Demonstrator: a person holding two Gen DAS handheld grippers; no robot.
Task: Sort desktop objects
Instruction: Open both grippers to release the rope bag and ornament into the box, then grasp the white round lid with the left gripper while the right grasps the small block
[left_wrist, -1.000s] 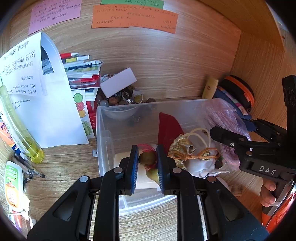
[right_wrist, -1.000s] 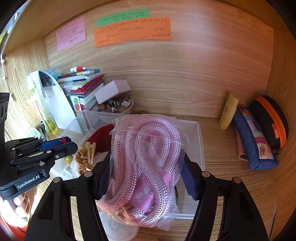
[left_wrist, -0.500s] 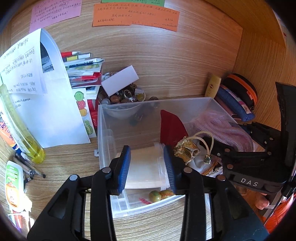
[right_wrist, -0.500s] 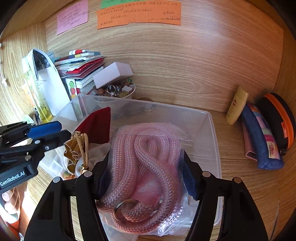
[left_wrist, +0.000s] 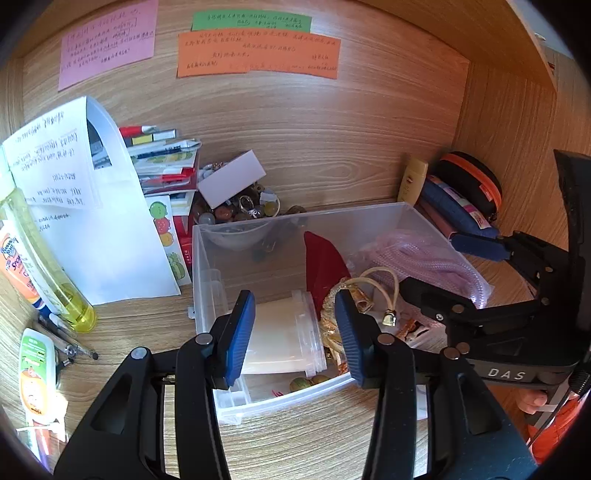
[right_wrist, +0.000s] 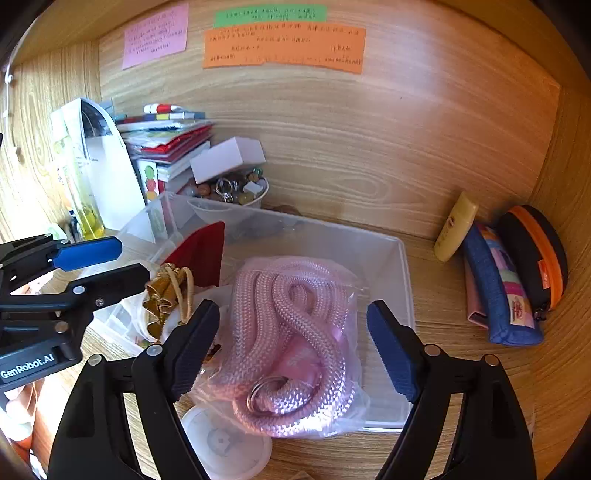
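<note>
Both jaws: opening, gripping nothing.
My left gripper (left_wrist: 295, 332): dropped green beads (left_wrist: 304, 384), now at six o'clock in the clear bin (left_wrist: 369, 218).
My right gripper (right_wrist: 291, 343): freed the bagged pink rope (right_wrist: 291, 339); both items sorted.

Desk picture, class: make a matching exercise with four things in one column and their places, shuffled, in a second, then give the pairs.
Things:
1. pink rope
2. yellow tube
3. orange note
4. white box

Places:
A. on the back wall
B. in a bag inside the clear bin
C. on the bowl of beads
D. leaning on the wall beside the blue pouch

Pairs: 1-B, 2-D, 3-A, 4-C
</note>
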